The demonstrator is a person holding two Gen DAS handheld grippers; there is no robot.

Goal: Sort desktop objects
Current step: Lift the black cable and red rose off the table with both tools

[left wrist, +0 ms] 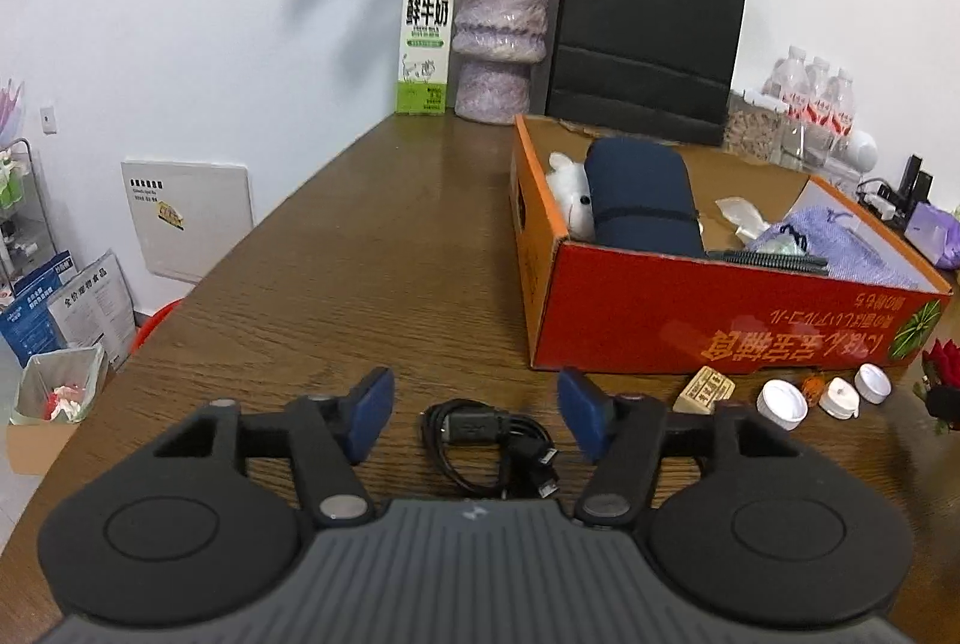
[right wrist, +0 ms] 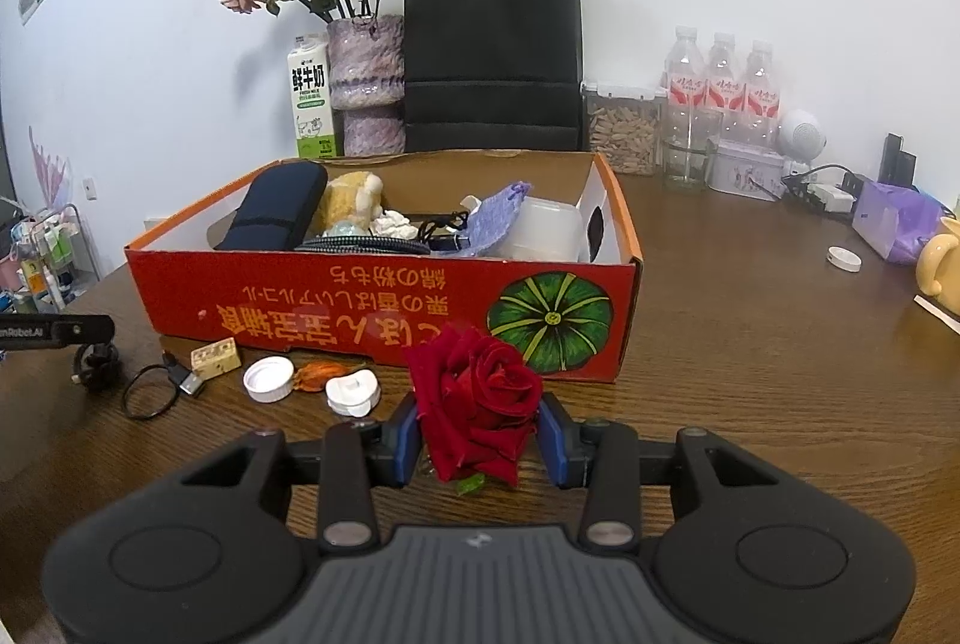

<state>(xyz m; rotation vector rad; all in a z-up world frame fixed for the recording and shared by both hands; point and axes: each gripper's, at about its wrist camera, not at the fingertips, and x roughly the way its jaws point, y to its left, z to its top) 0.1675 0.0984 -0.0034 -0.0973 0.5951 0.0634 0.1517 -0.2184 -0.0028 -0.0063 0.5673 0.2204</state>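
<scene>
Bare tabletop left of orange box.

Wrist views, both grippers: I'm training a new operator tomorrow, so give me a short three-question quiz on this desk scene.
1. True or false: the right gripper has a red rose between its fingers.
2. Multiple choice: what lies on the table between the left gripper's open fingers? A) a white cap B) a coiled black cable C) a notebook
3. Fill in: the rolled dark blue pouch sits inside the ____ cardboard box.

Key: 1 true; 2 B; 3 orange.
</scene>
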